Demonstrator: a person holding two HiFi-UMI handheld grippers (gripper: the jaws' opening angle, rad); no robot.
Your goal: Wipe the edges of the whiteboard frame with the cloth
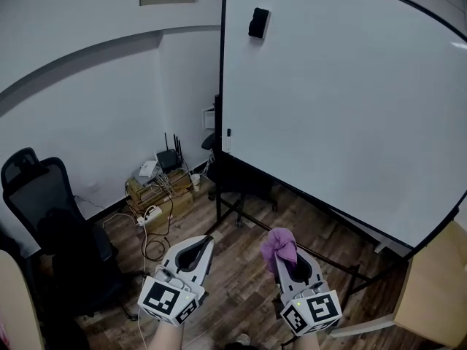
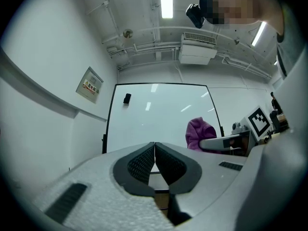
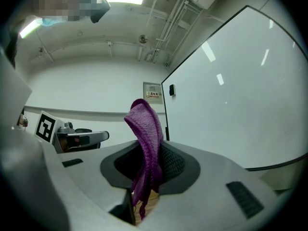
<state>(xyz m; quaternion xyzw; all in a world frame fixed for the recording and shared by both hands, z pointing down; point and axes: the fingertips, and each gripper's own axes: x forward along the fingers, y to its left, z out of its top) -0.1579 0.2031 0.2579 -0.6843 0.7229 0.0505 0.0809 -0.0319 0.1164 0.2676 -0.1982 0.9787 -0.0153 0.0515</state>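
The left gripper (image 2: 155, 146) and the right gripper (image 1: 286, 259) had smooth, light grey moulded bodies that widened toward the back, each with a dark grey collar round the jaws and black pads (image 2: 142, 165) embossed with a fine grid. Narrow dark rectangular slots (image 2: 67, 202) were sunk into the shell on either side. At the rear of each sat a white marker cube (image 1: 169, 301) printed with black square patterns, and the right cube (image 1: 314, 313) showed a small green light (image 1: 300, 306).

The cloth (image 1: 279, 246) is showing purple, the whiteboard (image 1: 343, 108) is gleaming white inside a black frame (image 1: 221, 86), and the floor (image 1: 244, 272) is showing brown wood grain.
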